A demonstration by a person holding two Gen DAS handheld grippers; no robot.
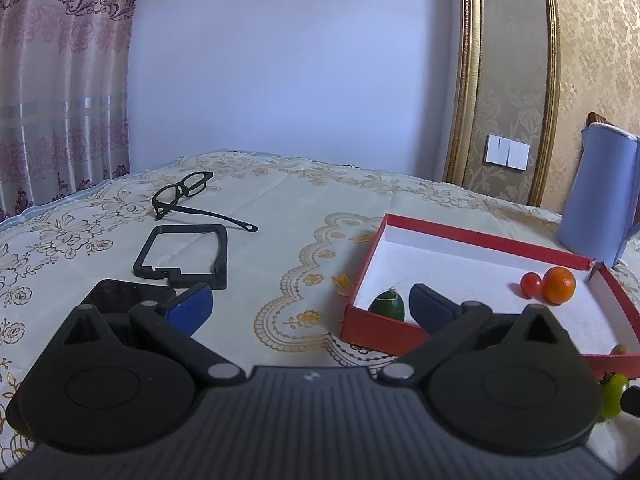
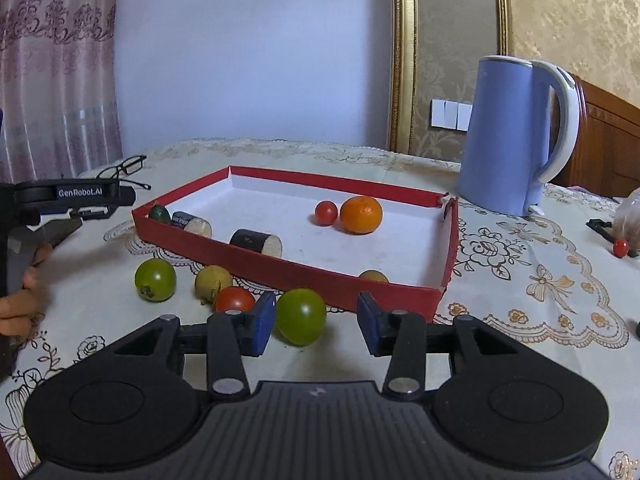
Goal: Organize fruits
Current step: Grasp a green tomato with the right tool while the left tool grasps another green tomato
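A shallow red box [image 2: 450, 256] with a white floor holds an orange [image 2: 361, 214], a small red tomato [image 2: 326, 212], a dark green fruit [image 2: 160, 213], two dark cut cylinders [image 2: 256, 242] and a brownish fruit [image 2: 373, 276]. In front of the box lie a green tomato [image 2: 155, 279], a yellow fruit [image 2: 213, 280], a red tomato [image 2: 234, 299] and a second green tomato [image 2: 301, 316]. My right gripper [image 2: 316, 322] is open, with this second green tomato between its fingers, near the left pad. My left gripper [image 1: 310, 304] is open and empty, left of the box [image 1: 384, 330].
A blue kettle [image 2: 516, 136] stands behind the box at the right. Black glasses [image 1: 184, 192], a black frame [image 1: 182, 256] and a dark phone [image 1: 124, 294] lie on the tablecloth at the left. A small red tomato [image 2: 620, 247] lies far right.
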